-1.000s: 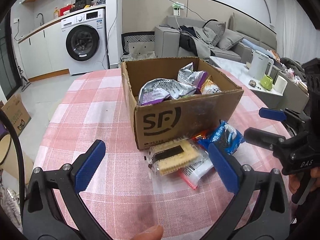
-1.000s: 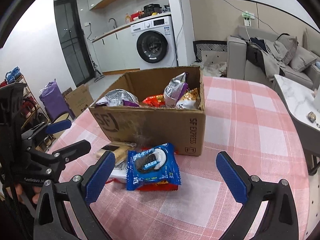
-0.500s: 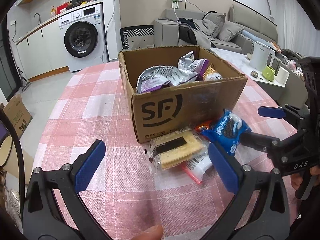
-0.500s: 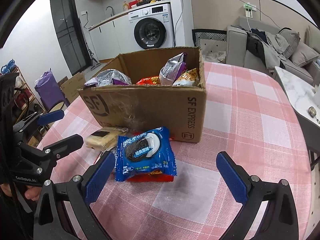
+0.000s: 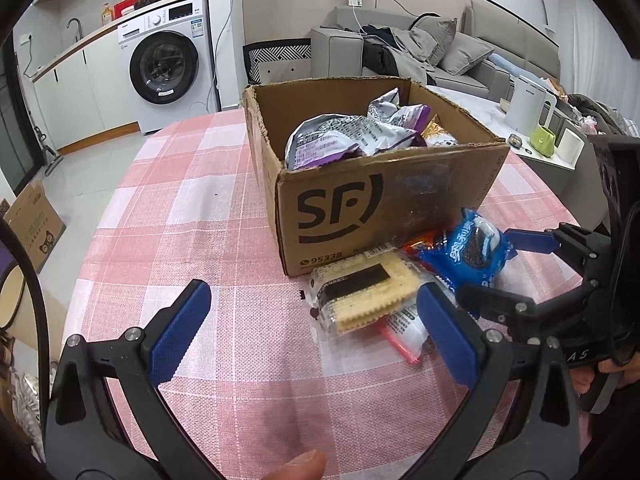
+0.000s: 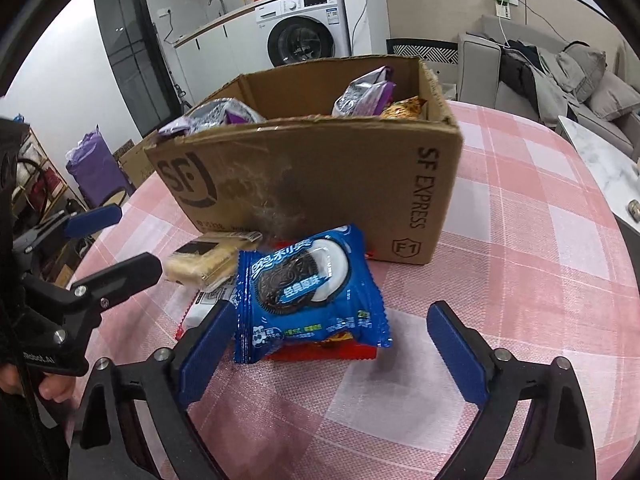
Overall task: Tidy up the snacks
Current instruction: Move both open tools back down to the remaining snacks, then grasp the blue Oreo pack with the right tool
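— Snacks first: where do they sit?

— Most are inside the cardboard box (image 5: pixel 372 196), silver and purple bags (image 5: pixel 344 140) piled in it. Four packets lie outside on the pink checked worktop (image 5: pixel 192 208), right against the box's front wall.

— Which packets?

— A blue cookie packet (image 6: pixel 308 296) rests on top of a red packet (image 6: pixel 324 354). Just beside it, toward the left gripper, a clear-wrapped cracker pack (image 5: pixel 362 292) lies over a white packet with a red edge (image 5: pixel 404 330).

— And the right gripper (image 6: pixel 332 356)?

— Its fingers (image 6: pixel 204 352) are spread wide, holding nothing. They sit either side of the blue cookie packet; the left-hand pad is just beside the packet's edge, though I cannot tell if it touches. The other pad is apart from it.

— The left gripper (image 5: pixel 316 336)?

— Fingers (image 5: pixel 180 332) wide apart too, empty, low over the worktop. The cracker pack lies ahead of them, nearer the right-hand pad. From the left wrist view, the right gripper shows at the far right, one blue pad behind the cookie packet.
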